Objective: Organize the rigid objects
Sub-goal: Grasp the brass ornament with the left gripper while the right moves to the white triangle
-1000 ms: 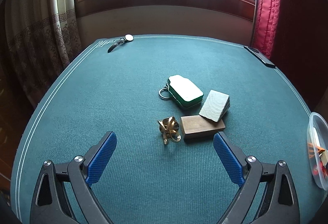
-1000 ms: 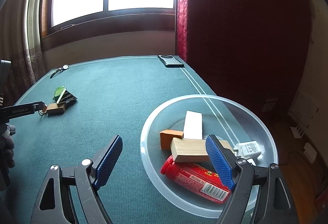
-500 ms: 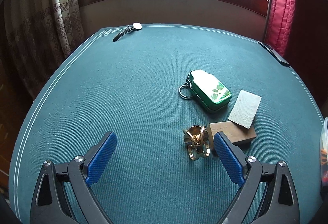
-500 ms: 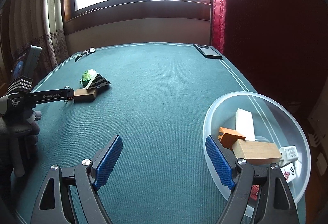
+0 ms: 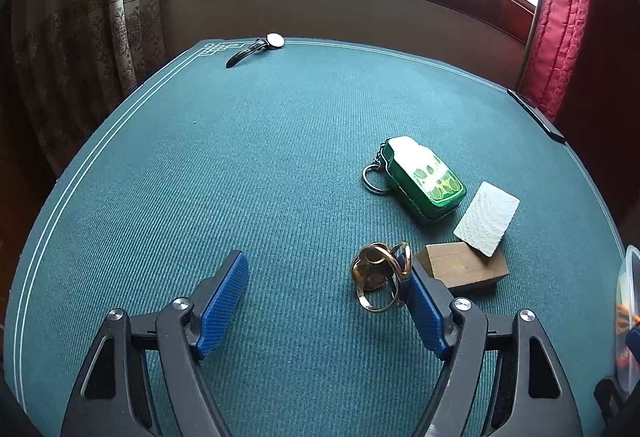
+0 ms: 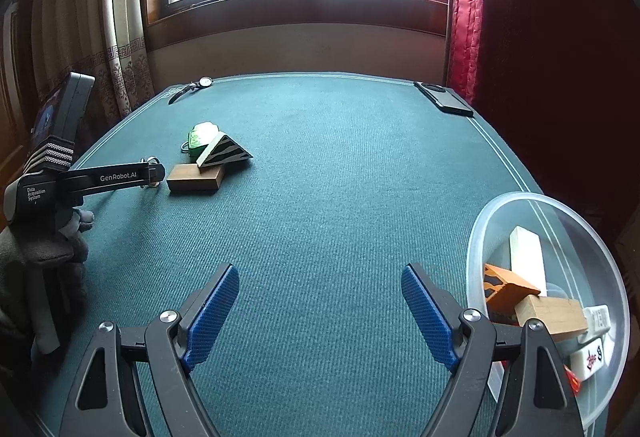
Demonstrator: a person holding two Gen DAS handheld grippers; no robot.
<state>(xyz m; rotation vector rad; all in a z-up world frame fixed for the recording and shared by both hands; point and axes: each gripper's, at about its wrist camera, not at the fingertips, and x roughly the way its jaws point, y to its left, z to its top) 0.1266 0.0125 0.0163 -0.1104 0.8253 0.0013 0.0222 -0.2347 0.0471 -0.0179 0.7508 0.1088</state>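
Observation:
A gold ring-shaped metal ornament (image 5: pixel 380 277) lies on the green table just inside the right finger of my open left gripper (image 5: pixel 320 301). Right of it sits a brown wooden block (image 5: pixel 464 269) with a white wedge (image 5: pixel 486 219) leaning on it, and a green tin with a key ring (image 5: pixel 424 181) behind. In the right wrist view the same block (image 6: pixel 195 177), wedge (image 6: pixel 224 153) and tin (image 6: pixel 200 135) lie far left, by the left gripper's tip. My right gripper (image 6: pixel 320 313) hangs open over bare cloth, left of the clear bowl (image 6: pixel 560 233) with several blocks.
A wristwatch (image 5: pixel 260 45) lies at the far table edge, and a dark phone (image 6: pixel 442 99) at the far right corner. A gloved hand (image 6: pixel 36 261) holds the left gripper at the left. Curtains and a window stand behind the table.
The left gripper moved forward and right, so the gold ornament now sits beside its right finger. The right gripper swung left, away from the bowl.

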